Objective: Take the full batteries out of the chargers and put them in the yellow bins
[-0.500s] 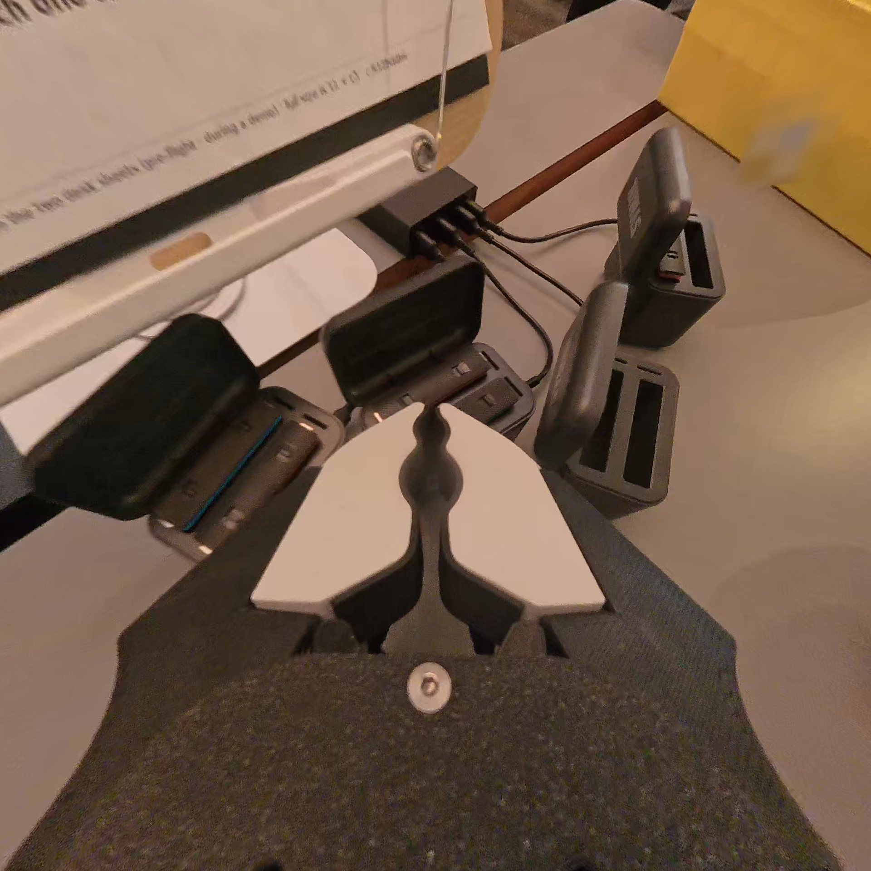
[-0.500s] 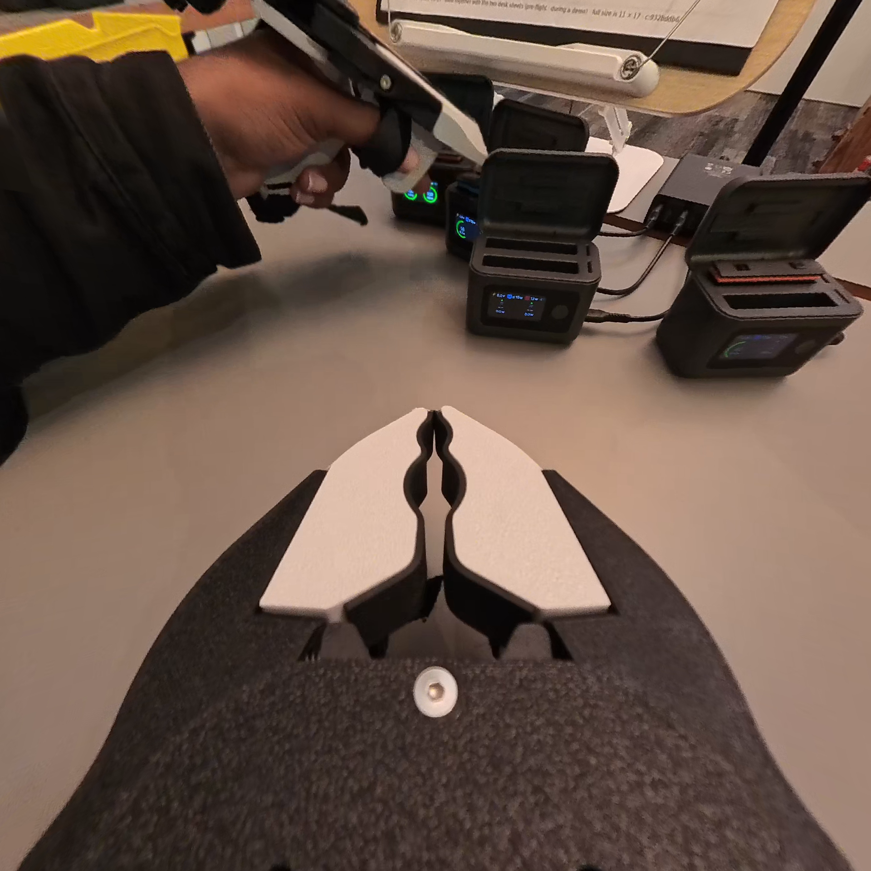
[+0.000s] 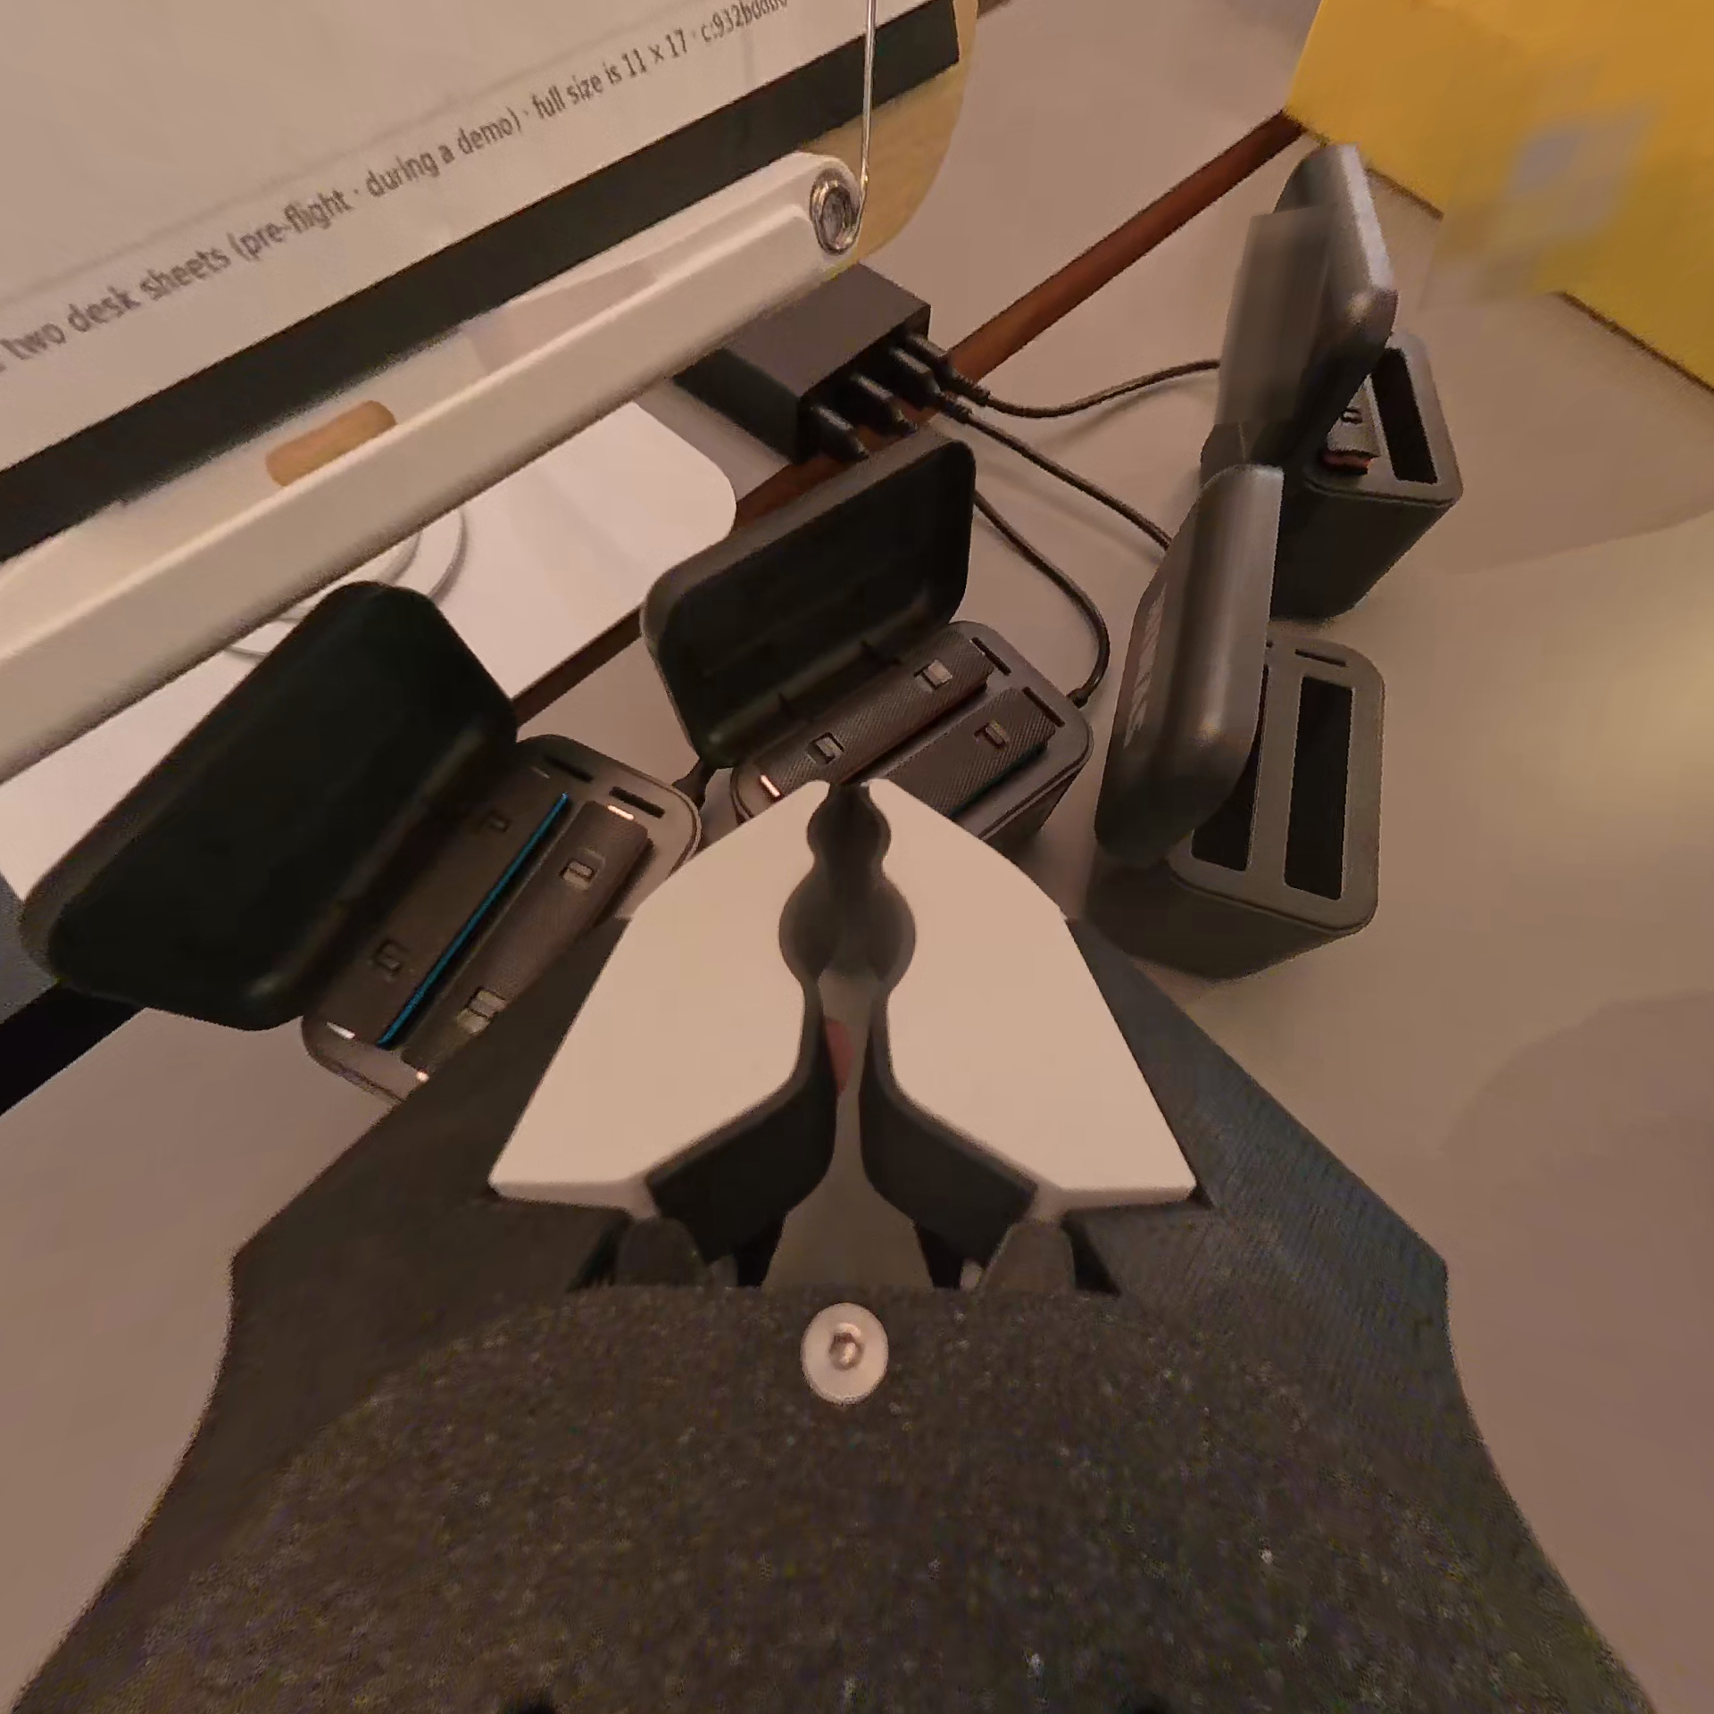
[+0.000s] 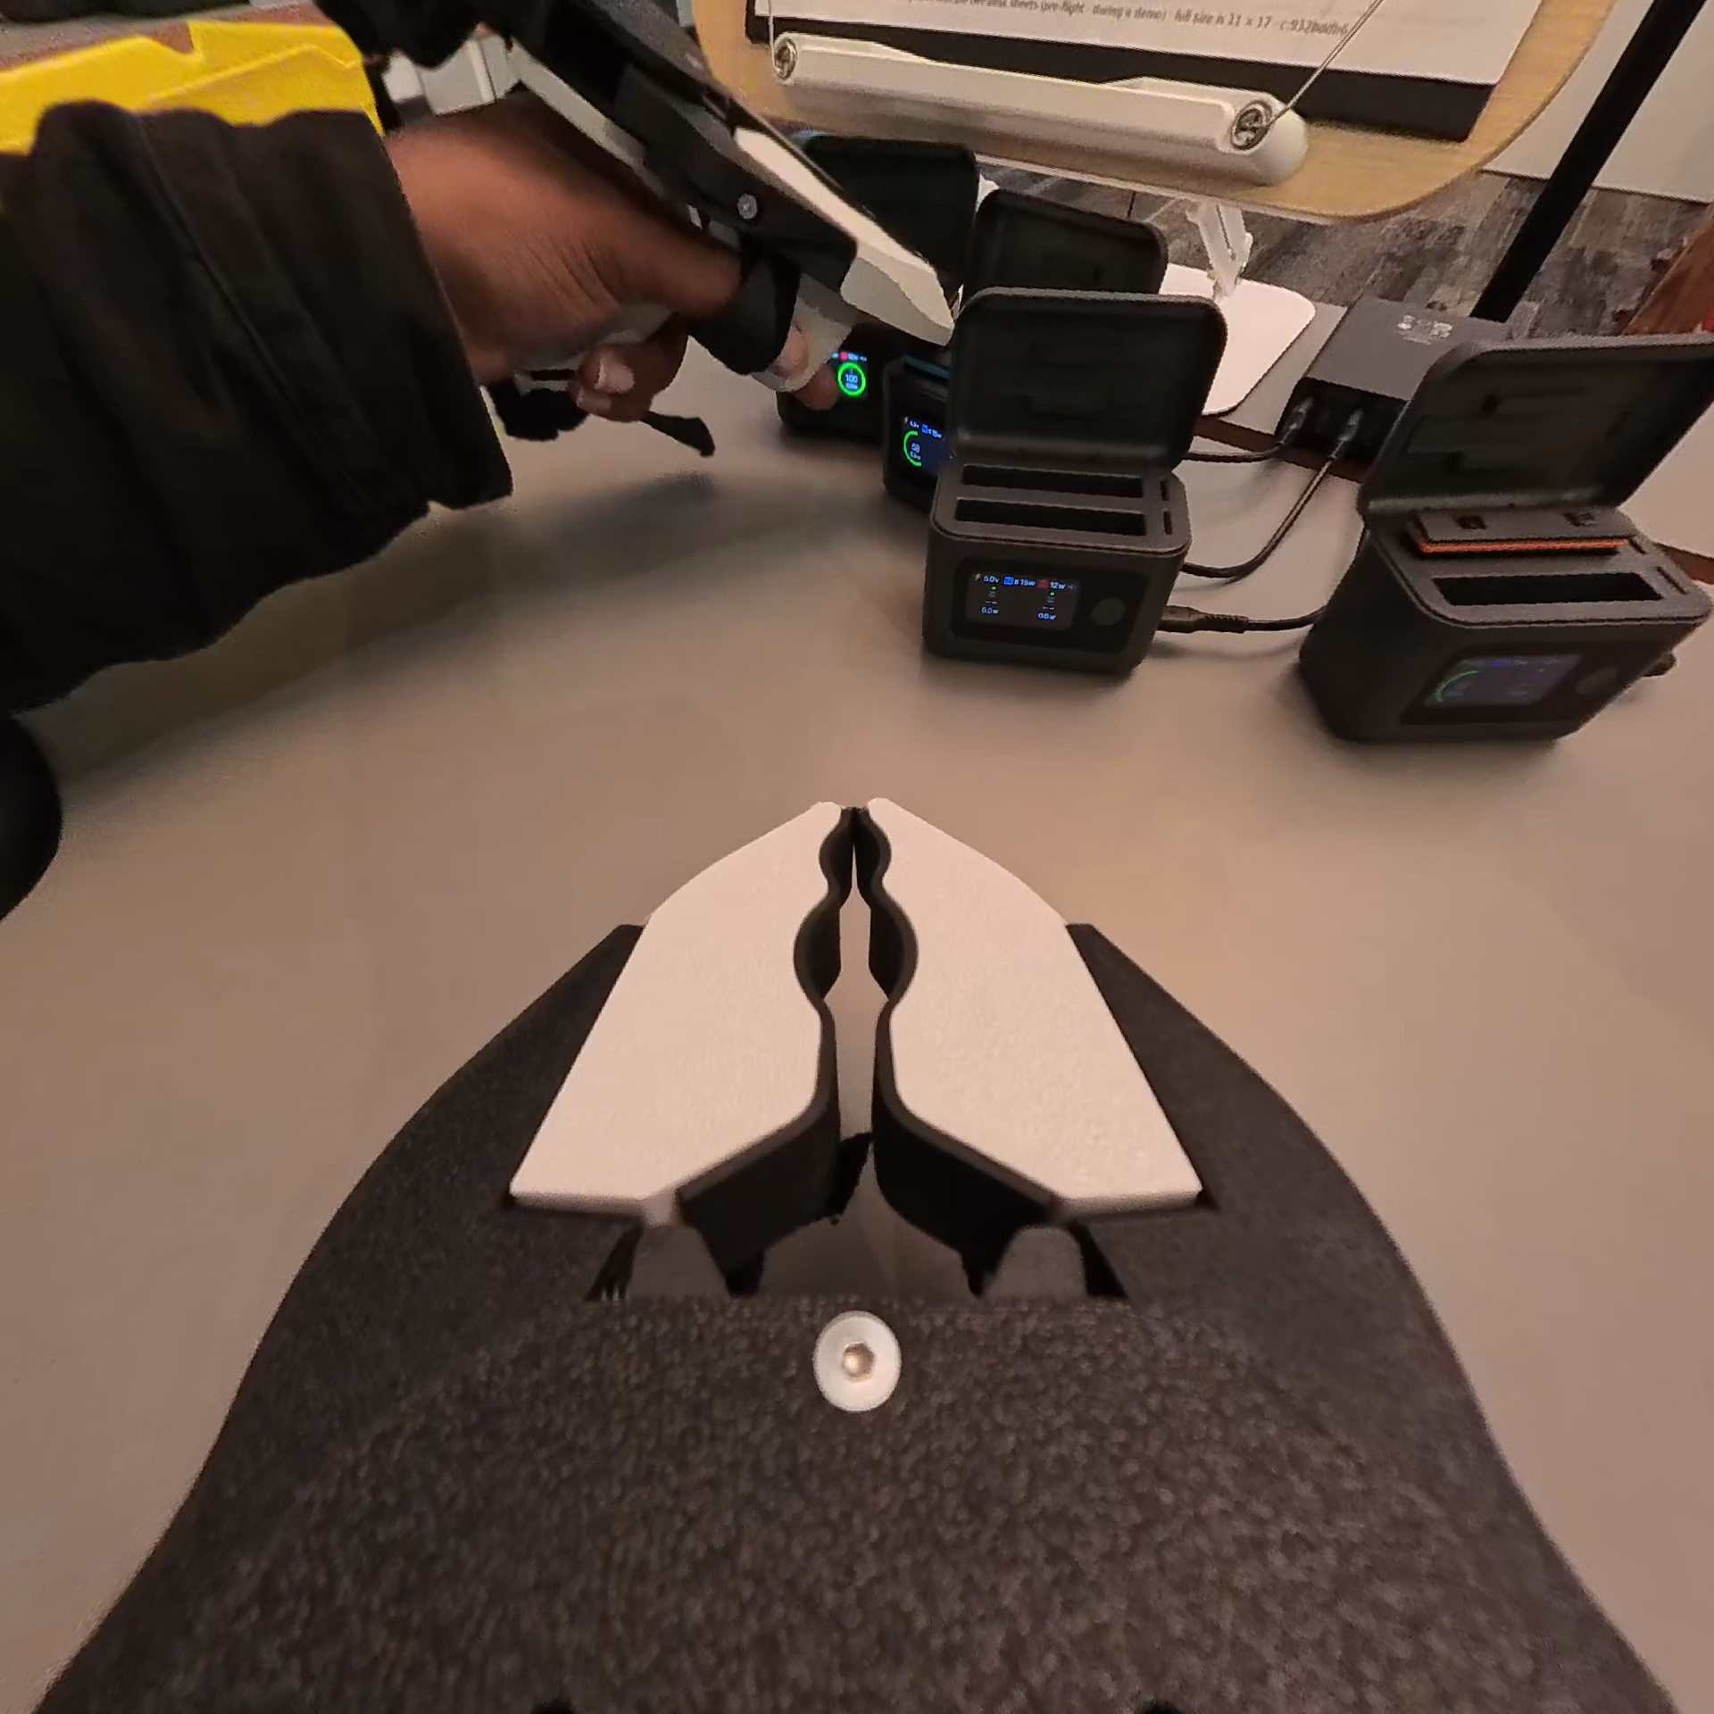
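Four dark chargers stand open in a row. In the left wrist view, the leftmost charger holds batteries, one with a blue edge. The second charger holds two grey batteries. The third charger has empty slots. The fourth charger holds an orange-edged battery, seen in the right wrist view. My left gripper is shut and empty, its tips just above the second charger's front edge. My right gripper is shut and empty, low over bare table. A yellow bin stands at the back right.
A tilted board with a paper sheet and a white bar overhangs the chargers. A black power hub with cables sits behind them. In the right wrist view, a person's hand and dark sleeve hold the left gripper; another yellow bin is behind. Left tips to right tips: about 20 cm. From my left tips it is roughly 20 cm to the black power hub; from my right, 30 cm. My right wrist view looks at it from another angle.
The left gripper has dipped slightly nearer the chargers. Both grippers stay shut. The right gripper has hardly moved.
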{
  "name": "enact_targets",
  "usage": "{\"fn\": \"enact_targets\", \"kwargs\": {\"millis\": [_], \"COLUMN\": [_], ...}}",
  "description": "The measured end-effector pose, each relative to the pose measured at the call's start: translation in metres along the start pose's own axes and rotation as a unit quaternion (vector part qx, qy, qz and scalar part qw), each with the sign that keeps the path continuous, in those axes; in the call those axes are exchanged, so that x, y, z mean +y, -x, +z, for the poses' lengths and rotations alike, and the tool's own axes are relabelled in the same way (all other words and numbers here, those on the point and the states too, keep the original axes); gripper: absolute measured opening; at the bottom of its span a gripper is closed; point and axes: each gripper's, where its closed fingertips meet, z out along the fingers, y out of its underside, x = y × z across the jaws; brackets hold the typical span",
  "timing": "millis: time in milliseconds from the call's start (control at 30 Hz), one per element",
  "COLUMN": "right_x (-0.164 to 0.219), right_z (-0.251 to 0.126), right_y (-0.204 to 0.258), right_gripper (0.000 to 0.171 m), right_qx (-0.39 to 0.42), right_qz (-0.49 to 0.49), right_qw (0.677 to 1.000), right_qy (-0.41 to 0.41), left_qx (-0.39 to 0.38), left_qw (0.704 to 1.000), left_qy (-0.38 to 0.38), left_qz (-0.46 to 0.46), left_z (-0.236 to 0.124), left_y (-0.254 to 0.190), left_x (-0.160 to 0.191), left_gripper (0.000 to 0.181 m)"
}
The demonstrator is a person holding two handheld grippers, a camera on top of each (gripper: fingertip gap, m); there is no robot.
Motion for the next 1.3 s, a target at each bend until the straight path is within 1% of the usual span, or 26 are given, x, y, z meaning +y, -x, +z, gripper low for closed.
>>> {"fn": "enact_targets", "kwargs": {"millis": [100,267,367,400,500,567,633,700,767,900,967,1300], "right_x": [0.000,0.000,0.000,0.000,0.000,0.000,0.000,0.000,-0.001,-0.001,-0.001,-0.001], "right_z": [0.000,0.000,0.000,0.000,0.000,0.000,0.000,0.000,0.000,-0.001,-0.001,-0.001], "right_y": [0.000,-0.002,-0.001,-0.001,0.000,0.000,-0.001,0.000,0.001,0.001,0.002,0.005], "right_gripper": [0.000,0.000,0.000,0.000,0.000,0.000,0.000,0.000,0.000,0.000,0.000,0.000], "right_qx": [0.001,0.004,0.002,0.001,0.000,0.000,-0.001,-0.002,-0.004,-0.005,-0.007,-0.012], "right_qz": [-0.001,-0.002,0.002,0.001,-0.003,-0.001,0.001,0.002,0.001,0.003,0.003,0.002], "right_qw": [1.000,1.000,1.000,1.000,1.000,1.000,1.000,1.000,1.000,1.000,1.000,1.000], "right_qy": [0.000,0.000,-0.002,0.000,0.000,0.000,0.000,-0.001,-0.001,-0.002,-0.002,0.000], "left_qx": [0.001,-0.018,-0.005,-0.008,-0.027,-0.021,-0.020,-0.014,-0.002,0.017,0.027,0.017], "left_qw": [1.000,0.999,0.998,0.999,0.999,0.998,0.996,0.994,0.993,0.991,0.992,0.992], "left_qy": [-0.022,-0.017,-0.055,-0.052,-0.046,-0.051,-0.049,-0.034,-0.010,0.016,0.016,0.013], "left_qz": [-0.010,0.020,-0.008,-0.013,0.010,0.030,0.069,0.104,0.119,0.129,0.126,0.127], "left_z": [0.000,-0.002,-0.008,-0.010,-0.011,-0.011,-0.013,-0.012,-0.009,-0.006,-0.004,0.020], "left_y": [0.000,-0.001,-0.001,0.001,0.007,0.001,-0.009,-0.022,-0.033,-0.046,-0.051,-0.071], "left_x": [0.000,-0.002,-0.007,-0.006,-0.002,-0.002,-0.005,-0.004,0.002,0.009,0.009,0.005], "left_gripper": [0.002,0.000,0.000,0.000,0.000,0.000,0.000,0.000,0.000,0.000,0.000,0.000]}}
